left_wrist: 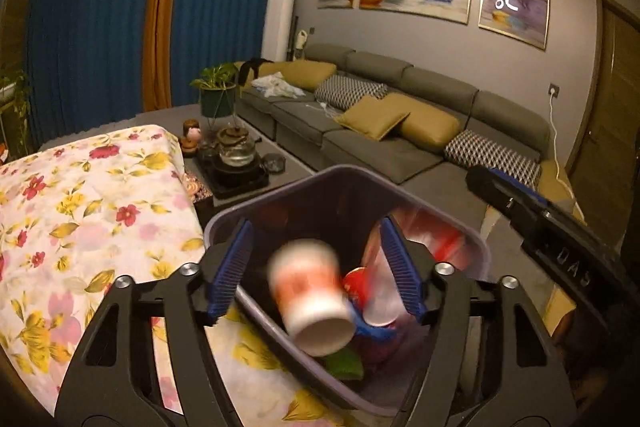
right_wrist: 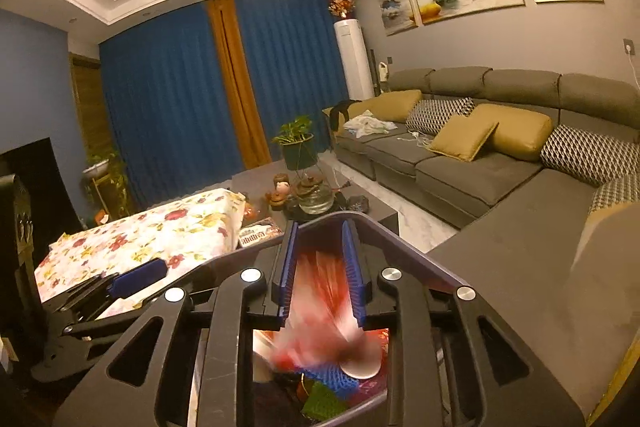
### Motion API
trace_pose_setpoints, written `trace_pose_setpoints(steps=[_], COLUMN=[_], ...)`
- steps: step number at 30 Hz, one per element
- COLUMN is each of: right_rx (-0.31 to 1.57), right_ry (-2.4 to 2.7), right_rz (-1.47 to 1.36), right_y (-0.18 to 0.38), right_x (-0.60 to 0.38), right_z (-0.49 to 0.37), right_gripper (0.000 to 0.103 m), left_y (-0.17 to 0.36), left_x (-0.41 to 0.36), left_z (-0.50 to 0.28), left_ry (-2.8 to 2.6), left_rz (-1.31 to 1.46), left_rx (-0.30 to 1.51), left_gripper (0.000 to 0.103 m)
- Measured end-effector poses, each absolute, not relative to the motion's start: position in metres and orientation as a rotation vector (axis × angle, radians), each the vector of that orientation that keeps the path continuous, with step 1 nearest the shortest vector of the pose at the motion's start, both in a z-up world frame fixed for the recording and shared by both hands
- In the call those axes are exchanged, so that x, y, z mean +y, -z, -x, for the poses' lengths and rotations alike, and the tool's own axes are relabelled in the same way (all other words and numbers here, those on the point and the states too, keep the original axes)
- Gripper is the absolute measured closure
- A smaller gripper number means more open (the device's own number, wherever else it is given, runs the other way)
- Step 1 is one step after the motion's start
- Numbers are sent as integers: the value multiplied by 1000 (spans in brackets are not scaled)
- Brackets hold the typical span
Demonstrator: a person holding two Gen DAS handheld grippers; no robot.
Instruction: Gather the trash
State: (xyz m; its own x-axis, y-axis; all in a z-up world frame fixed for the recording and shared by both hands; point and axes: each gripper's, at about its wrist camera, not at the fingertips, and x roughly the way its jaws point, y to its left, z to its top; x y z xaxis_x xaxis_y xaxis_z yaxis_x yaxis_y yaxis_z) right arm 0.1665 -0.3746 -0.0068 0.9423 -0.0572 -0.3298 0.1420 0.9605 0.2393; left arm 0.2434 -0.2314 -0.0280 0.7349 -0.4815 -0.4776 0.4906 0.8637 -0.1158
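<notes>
A dark purple trash bin (left_wrist: 280, 193) stands at the edge of the flowered table, with red and white trash inside. My left gripper (left_wrist: 316, 263) is open above the bin. A red and white paper cup (left_wrist: 310, 301), blurred, is falling between the blue pads into the bin, free of them. In the right wrist view my right gripper (right_wrist: 320, 263) hangs over the same bin (right_wrist: 416, 255). Its blue pads stand a little apart. A blurred red and white cup (right_wrist: 324, 327) is dropping out below them onto the trash. The right gripper's body (left_wrist: 560, 227) shows in the left wrist view.
The flowered tablecloth (left_wrist: 80, 219) covers the table on the left. A tea tray with a glass kettle (left_wrist: 236, 147) and a potted plant (left_wrist: 216, 95) stand beyond it. A grey sofa (left_wrist: 400, 131) with cushions runs along the right wall.
</notes>
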Motion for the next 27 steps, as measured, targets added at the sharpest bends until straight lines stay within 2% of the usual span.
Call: trace_pose_setpoints(steps=[1, 5, 9, 13, 15, 27], right_rx=[328, 320, 326, 309, 306, 301], right_ry=[106, 130, 130, 128, 124, 85], right_rz=[-270, -250, -186, -132, -114, -69], right_y=[7, 10, 9, 5, 3, -8], right_x=[-375, -370, -353, -332, -322, -254], right_z=[-168, -158, -147, -134, -127, -81], right_gripper=[72, 41, 18, 13, 6, 6], left_y=[29, 28, 28, 27, 26, 8], left_x=[-230, -214, -195, -172, -156, -74], left_z=[-243, -237, -224, -204, -193, -123], left_ry=[526, 426, 319, 230, 193, 60], left_rz=[-21, -36, -77, -103, -94, -42], left_rx=[523, 517, 515, 502, 500, 441], left_gripper=[30, 22, 16, 13, 13, 11])
